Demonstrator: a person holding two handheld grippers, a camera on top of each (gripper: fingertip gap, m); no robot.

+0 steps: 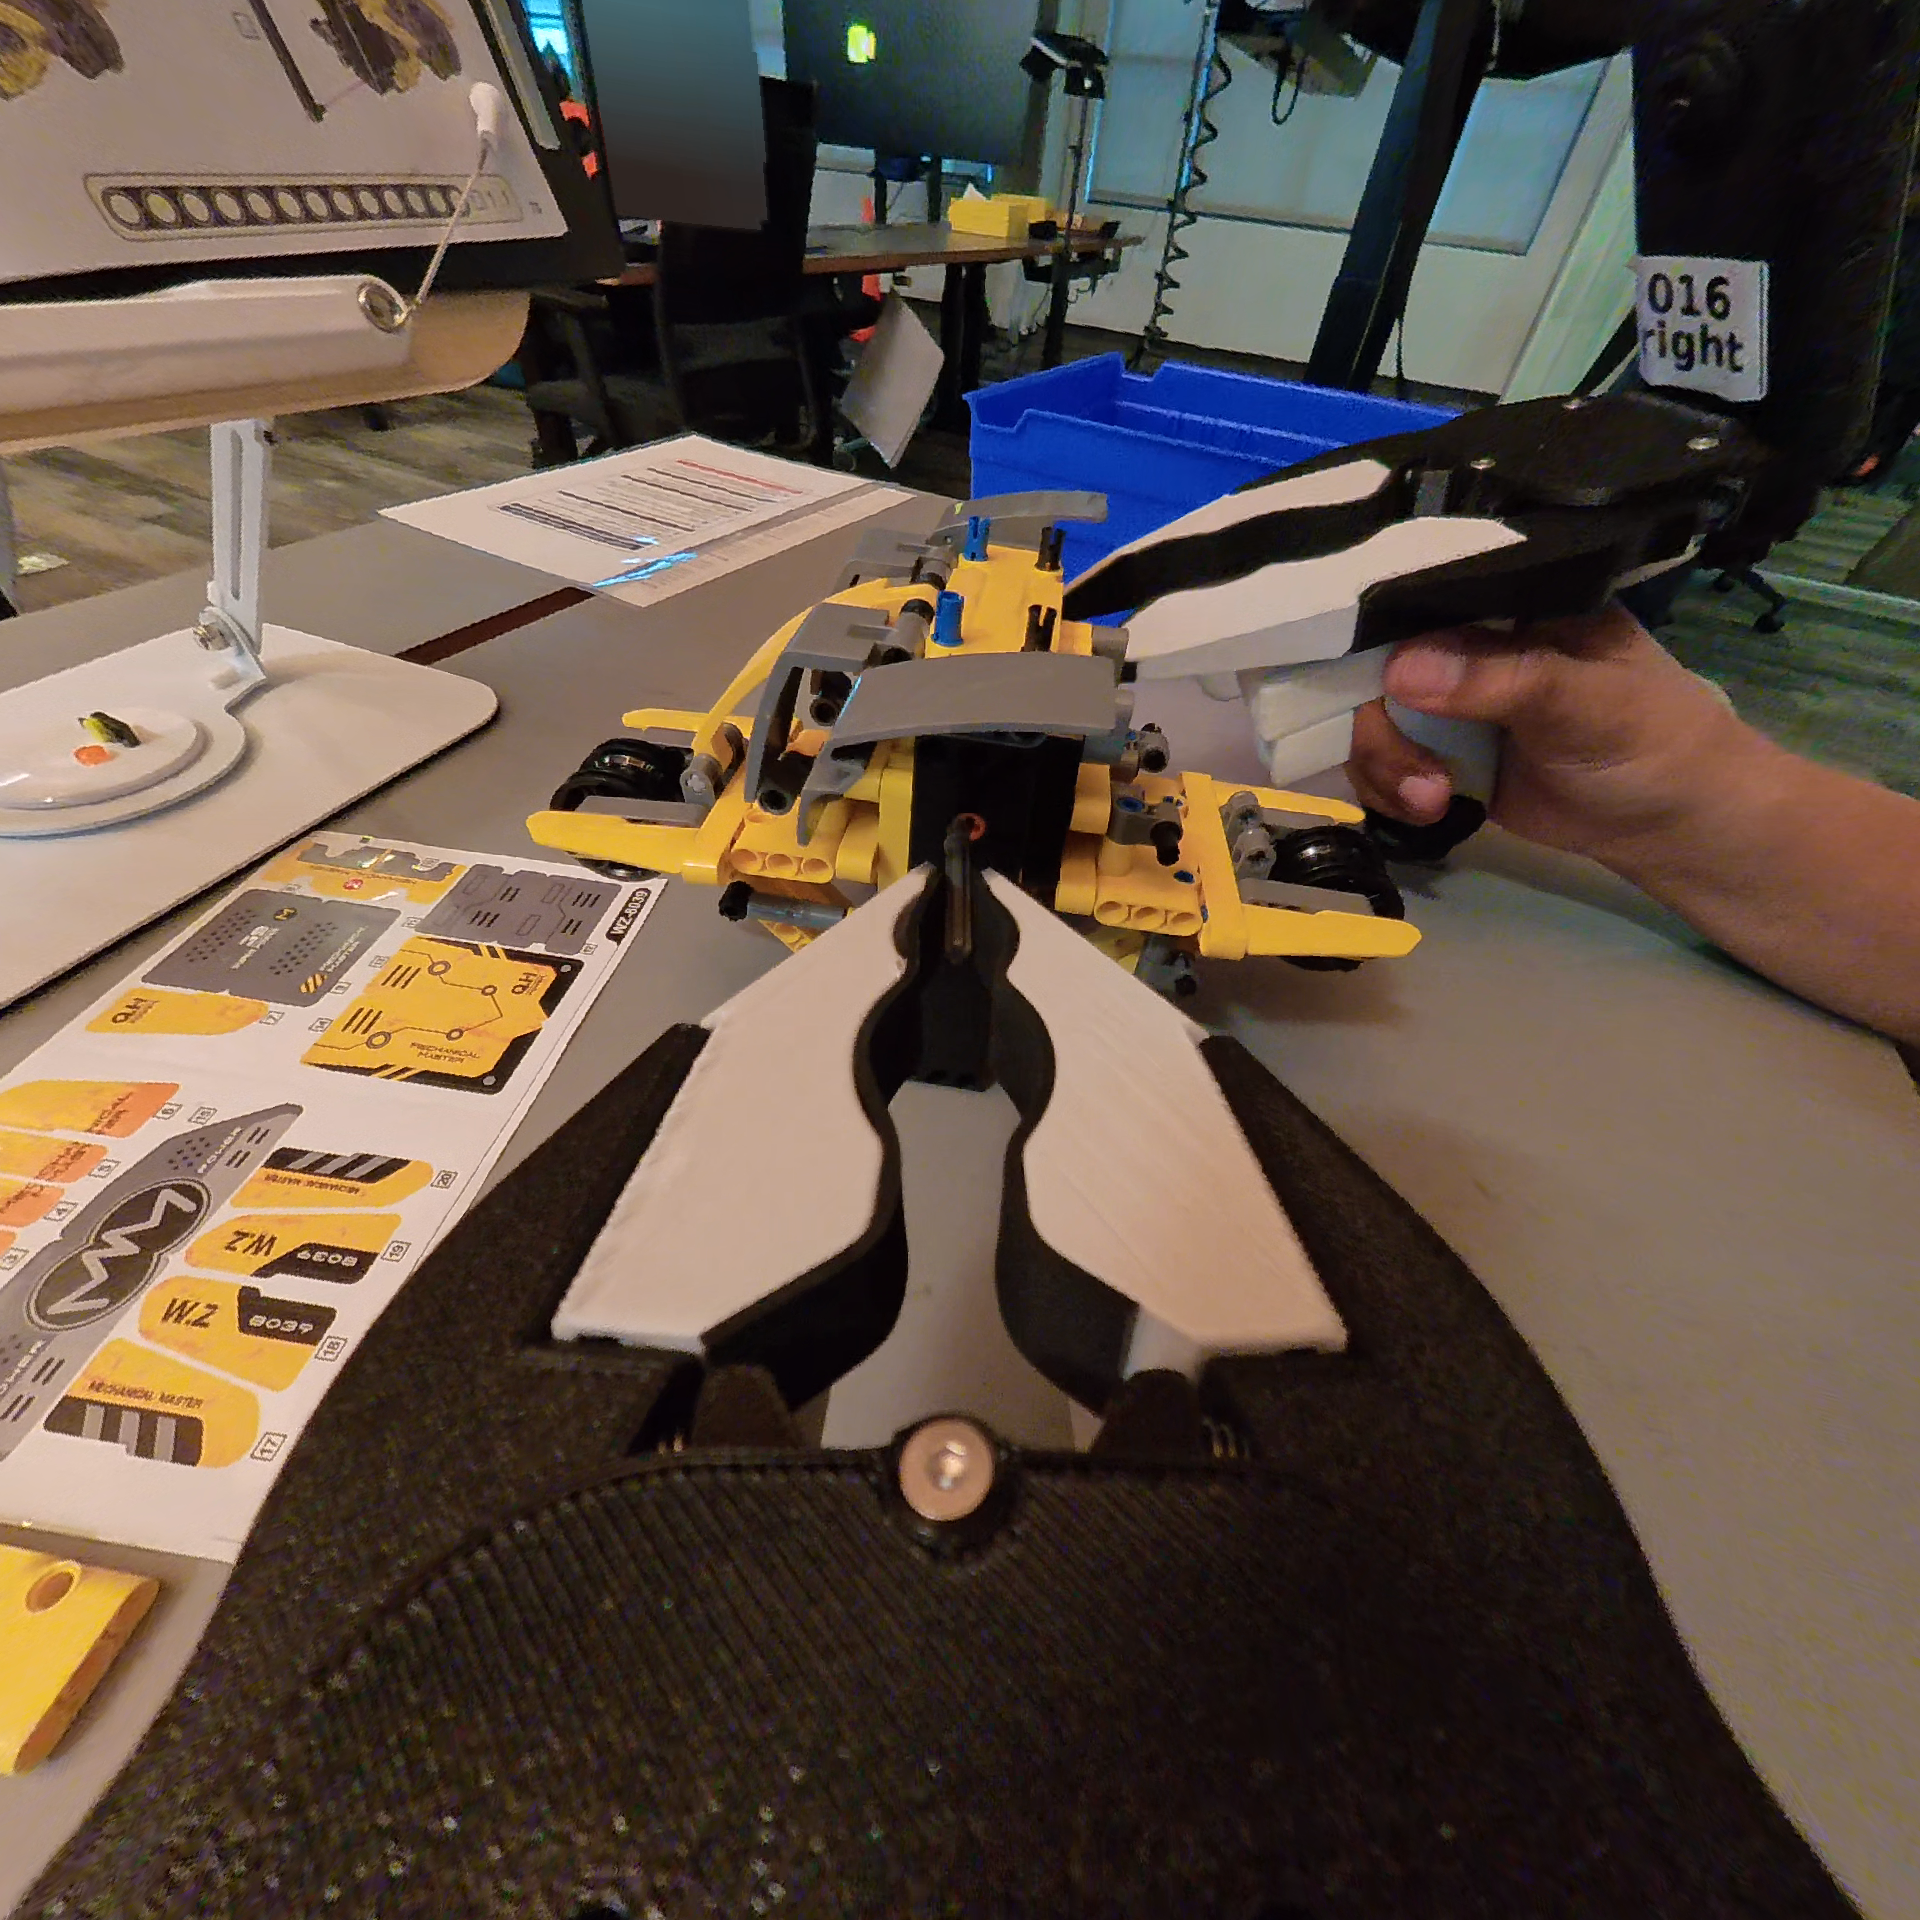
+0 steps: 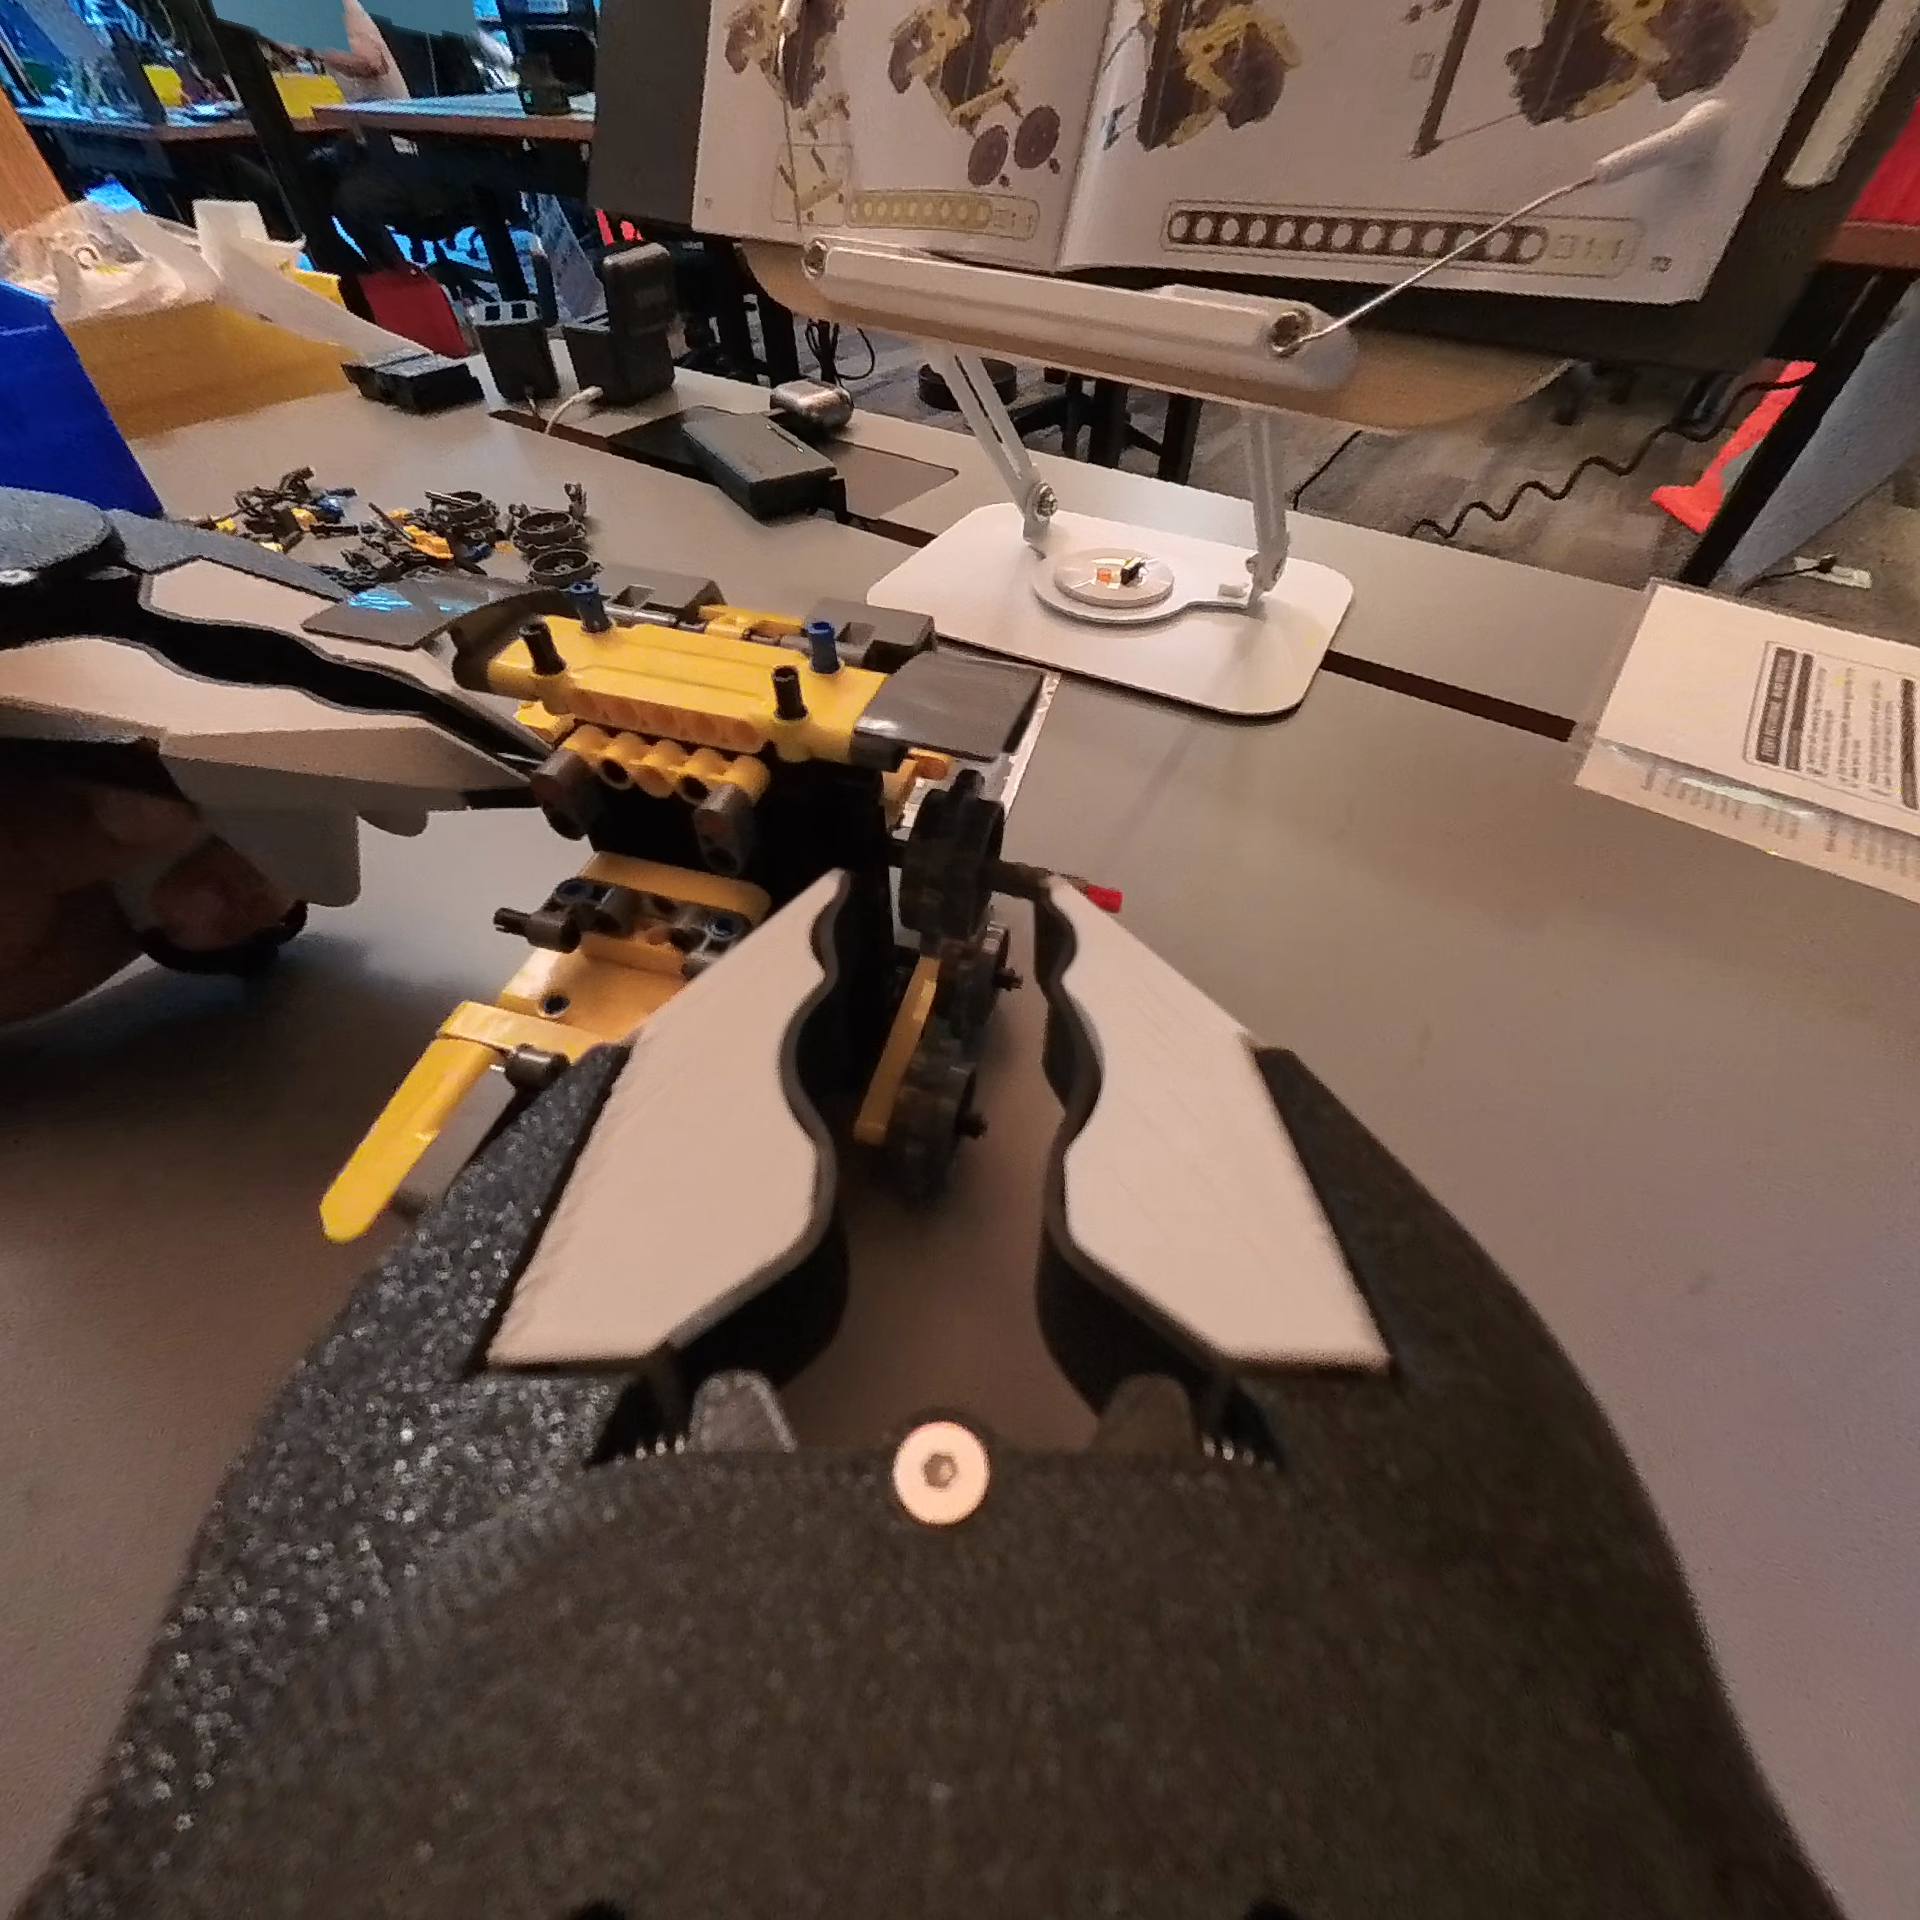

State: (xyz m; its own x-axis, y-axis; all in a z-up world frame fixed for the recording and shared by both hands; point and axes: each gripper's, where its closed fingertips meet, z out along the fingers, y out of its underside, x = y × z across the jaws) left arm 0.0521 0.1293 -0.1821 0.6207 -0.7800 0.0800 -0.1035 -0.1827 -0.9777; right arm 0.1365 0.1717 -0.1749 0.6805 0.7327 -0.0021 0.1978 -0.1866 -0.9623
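A yellow, grey and black brick-built vehicle model [image 1: 977,727] stands on the grey table. My left gripper [image 1: 956,878] is shut on a thin black axle [image 1: 958,914] that sticks out of the model's black middle block. It also shows in the right wrist view [image 2: 520,748], coming in from the left to the model's end. My right gripper [image 2: 951,888] is open, its fingers either side of a black gear [image 2: 951,847] on the model [image 2: 707,686] without clear contact. In the left wrist view it [image 1: 1096,618] reaches in from the right, held by a hand [image 1: 1558,748].
A sticker sheet [image 1: 312,1091] and a loose yellow piece [image 1: 62,1652] lie at the left. A white book stand [image 1: 208,748] holds an instruction booklet [image 2: 1351,125]. A blue bin [image 1: 1143,436] stands behind the model. Several small loose parts [image 2: 416,530] and a printed sheet [image 2: 1787,717] lie on the table. There is about 10 cm between the tips of the two grippers.
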